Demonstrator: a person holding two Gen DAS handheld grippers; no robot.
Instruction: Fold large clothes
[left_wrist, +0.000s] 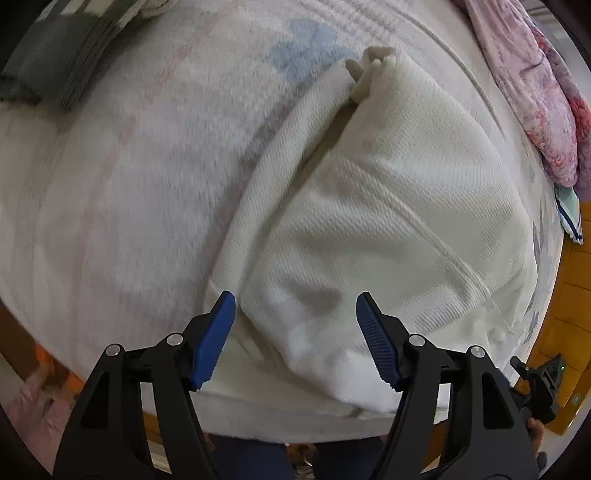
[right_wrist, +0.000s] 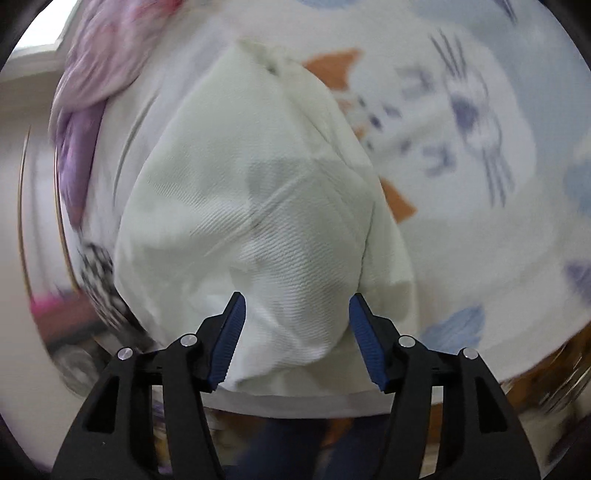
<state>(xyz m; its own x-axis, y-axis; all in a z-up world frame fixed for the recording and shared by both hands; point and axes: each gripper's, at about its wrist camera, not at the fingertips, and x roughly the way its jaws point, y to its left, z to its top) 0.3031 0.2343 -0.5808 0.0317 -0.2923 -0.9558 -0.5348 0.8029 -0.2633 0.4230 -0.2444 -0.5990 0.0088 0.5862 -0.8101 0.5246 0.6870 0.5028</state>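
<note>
A cream-white knitted garment (left_wrist: 388, 206) lies folded into a thick bundle on a pale printed blanket (left_wrist: 147, 166). In the left wrist view my left gripper (left_wrist: 295, 339) hangs open just above the bundle's near corner, blue pads (left_wrist: 214, 339) wide apart with nothing pressed between them. The right wrist view shows the same garment (right_wrist: 251, 192), blurred, with my right gripper (right_wrist: 295, 339) open over its near end; cloth bulges up between the pads (right_wrist: 229, 339) without being pinched. A diagonal seam (right_wrist: 266, 206) crosses the top layer.
A pink-purple floral quilt (left_wrist: 535, 92) is heaped at the far right of the blanket, seen too as quilt (right_wrist: 96, 74). A dark grey folded item (left_wrist: 59, 66) lies at the upper left. The blanket's cat print (right_wrist: 461, 122) spreads to the right. Orange wooden floor (left_wrist: 569, 295) and dark trousers (left_wrist: 251, 458) show beyond the near edge.
</note>
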